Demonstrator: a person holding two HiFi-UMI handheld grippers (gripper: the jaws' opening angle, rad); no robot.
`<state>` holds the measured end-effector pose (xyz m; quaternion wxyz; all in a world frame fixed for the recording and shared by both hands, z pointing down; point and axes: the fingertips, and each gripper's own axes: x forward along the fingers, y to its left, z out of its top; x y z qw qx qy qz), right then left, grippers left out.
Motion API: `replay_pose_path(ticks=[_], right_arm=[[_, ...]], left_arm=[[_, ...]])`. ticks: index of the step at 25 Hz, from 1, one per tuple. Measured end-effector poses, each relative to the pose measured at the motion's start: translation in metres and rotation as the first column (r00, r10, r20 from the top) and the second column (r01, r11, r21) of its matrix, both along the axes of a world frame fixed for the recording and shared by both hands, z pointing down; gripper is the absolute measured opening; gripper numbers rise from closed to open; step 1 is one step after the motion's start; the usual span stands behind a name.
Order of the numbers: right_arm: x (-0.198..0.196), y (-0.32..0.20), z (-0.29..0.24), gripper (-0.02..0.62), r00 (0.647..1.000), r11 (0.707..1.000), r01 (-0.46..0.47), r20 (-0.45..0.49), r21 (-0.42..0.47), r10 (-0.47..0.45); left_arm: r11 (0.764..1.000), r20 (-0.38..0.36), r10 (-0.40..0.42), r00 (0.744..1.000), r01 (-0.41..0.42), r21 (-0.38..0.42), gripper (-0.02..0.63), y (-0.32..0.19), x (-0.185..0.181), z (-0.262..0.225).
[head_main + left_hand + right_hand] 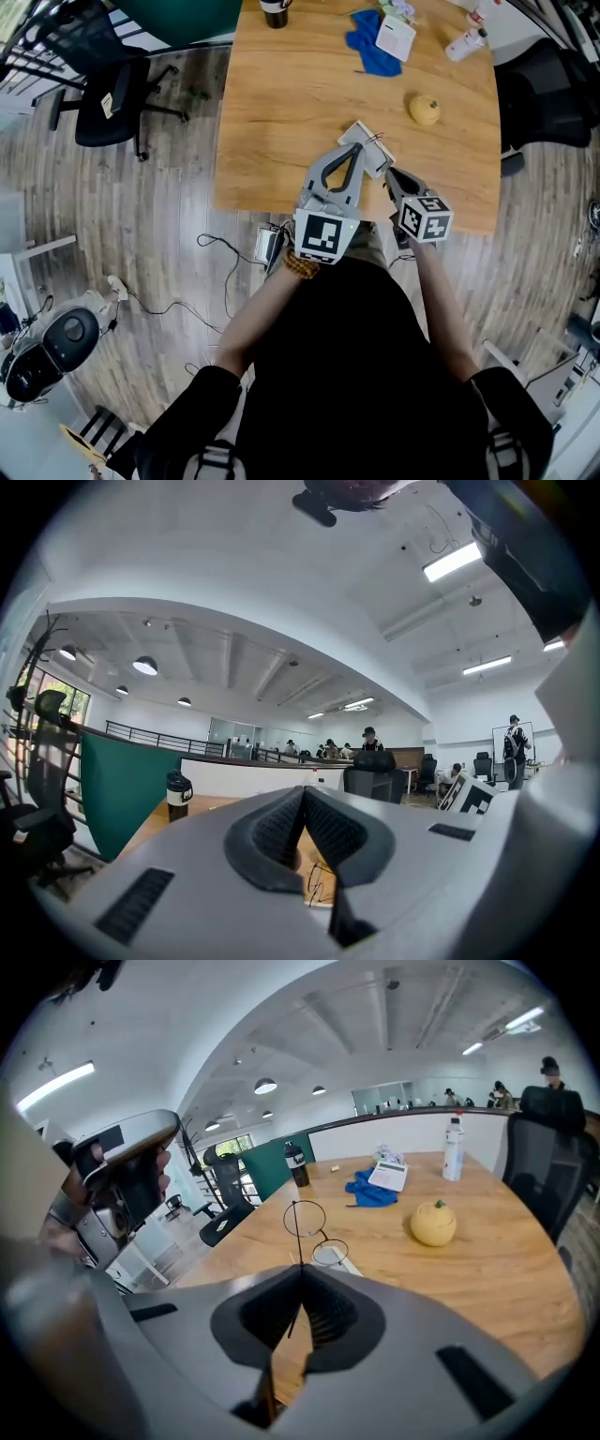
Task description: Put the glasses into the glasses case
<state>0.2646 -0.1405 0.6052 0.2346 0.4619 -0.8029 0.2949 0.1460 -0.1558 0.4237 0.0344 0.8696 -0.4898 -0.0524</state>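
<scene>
Thin wire-framed round glasses point(305, 1218) stick up from my right gripper point(302, 1274), which is shut on one temple arm. In the head view the glasses point(377, 142) hang just over the pale glasses case point(361, 136) on the near part of the wooden table point(281, 122). The case point(342, 1260) shows right under the lower lens. My left gripper point(359, 150) is shut, with its tips at the case's near edge; whether it pinches the case I cannot tell. In the left gripper view the jaws point(303, 794) meet, and the glasses wire point(319, 883) shows below them. The right gripper point(386, 173) sits right of the case.
A yellow round fruit point(424, 110) lies right of the case. Further back are a blue cloth point(370, 47) with a white card, a white bottle point(464, 44) and a dark cup point(274, 11). A black office chair point(108, 94) stands left of the table, another point(544, 94) at its right.
</scene>
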Motion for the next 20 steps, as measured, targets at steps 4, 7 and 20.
replay_pose_path(ticks=[4, 7, 20], right_arm=[[0.005, 0.006, 0.011, 0.012, 1.0, 0.998, -0.017, -0.009, -0.056, 0.017], [0.008, 0.012, 0.02, 0.012, 1.0, 0.994, -0.022, -0.018, -0.103, 0.021], [0.013, 0.003, 0.069, 0.015, 0.999, 0.963, -0.007, -0.051, -0.271, -0.007]], left_arm=[[1.0, 0.005, -0.003, 1.0, 0.003, 0.025, 0.021, -0.001, 0.0, -0.002], [1.0, -0.002, -0.008, 1.0, 0.008, 0.027, 0.021, -0.003, -0.001, -0.002], [1.0, -0.022, -0.023, 0.999, 0.023, -0.01, 0.021, -0.016, -0.002, 0.001]])
